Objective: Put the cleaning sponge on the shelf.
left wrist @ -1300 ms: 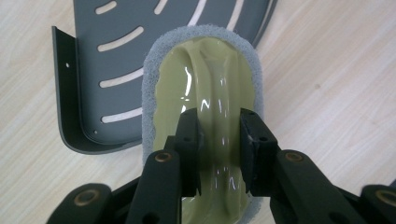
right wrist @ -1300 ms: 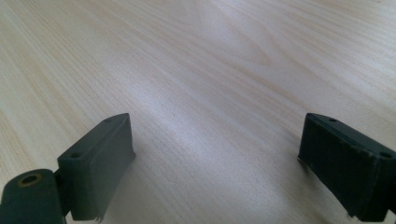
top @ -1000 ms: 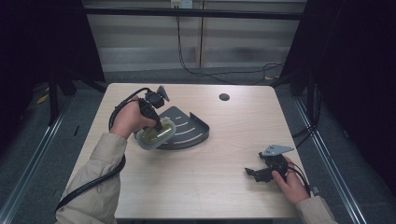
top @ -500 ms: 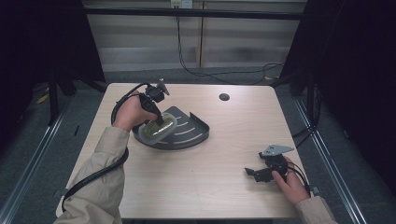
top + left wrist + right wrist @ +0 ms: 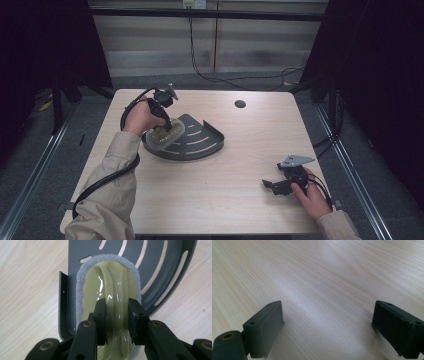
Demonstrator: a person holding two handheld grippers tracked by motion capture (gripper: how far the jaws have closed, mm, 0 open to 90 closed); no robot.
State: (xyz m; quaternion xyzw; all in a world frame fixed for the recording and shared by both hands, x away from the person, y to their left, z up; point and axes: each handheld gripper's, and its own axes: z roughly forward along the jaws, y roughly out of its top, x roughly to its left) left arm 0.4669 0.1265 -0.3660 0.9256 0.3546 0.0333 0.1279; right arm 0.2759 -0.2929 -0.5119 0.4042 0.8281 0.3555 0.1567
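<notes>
A: Scrubber [image 5: 110, 290], pale yellow-green with a grey pad under it, lies on the left part of the dark slotted corner shelf [image 5: 200, 142] on the left half of the table.

B: And the surface, the room?

A: Light wood-grain table [image 5: 215, 200] with a dark round hole [image 5: 240, 104] near its far edge. Dark curtains at both sides, a pale wall behind with cables hanging down, grey floor.

B: Which way does the scrubber run?

A: In the left gripper view its long axis runs straight away along the jaws, beside the shelf's upright edge.

B: The tongs?

A: Left gripper [image 5: 117, 315] pinches the scrubber's raised handle ridge. Right gripper [image 5: 328, 325] is spread wide over bare table, near the right front corner.
</notes>
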